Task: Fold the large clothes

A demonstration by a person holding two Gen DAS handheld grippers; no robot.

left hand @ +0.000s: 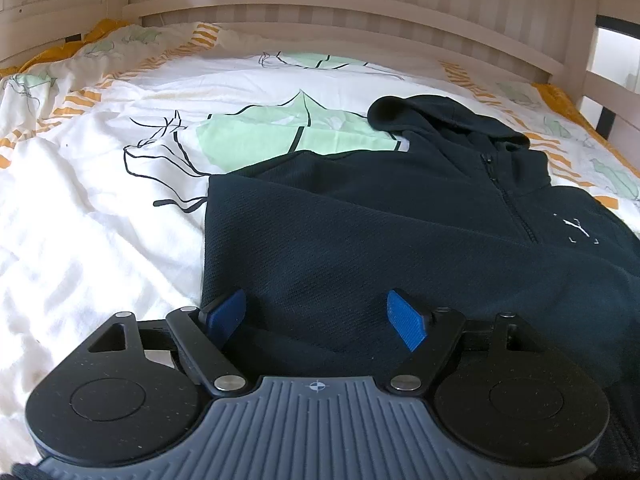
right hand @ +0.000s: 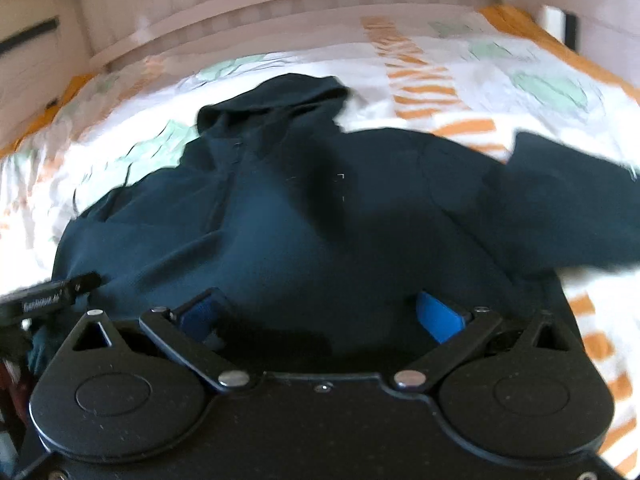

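A dark navy hooded sweatshirt [left hand: 360, 232] with a short zip and a small white chest logo lies flat on the bed, hood towards the headboard. Its left side looks folded in, with a straight edge. My left gripper [left hand: 316, 316] is open over the hem near that edge, blue pads wide apart, nothing between them. In the blurred right wrist view the sweatshirt [right hand: 300, 220] fills the middle and a sleeve [right hand: 568, 200] sticks out to the right. My right gripper [right hand: 320, 316] is open over the lower part of the garment.
The bed has a white cover [left hand: 100, 200] with green leaf shapes and orange stripes. A pale wooden headboard [left hand: 320, 8] runs along the far side, with a side rail [left hand: 600, 92] at right. Part of the other gripper [right hand: 48, 292] shows at the left edge of the right wrist view.
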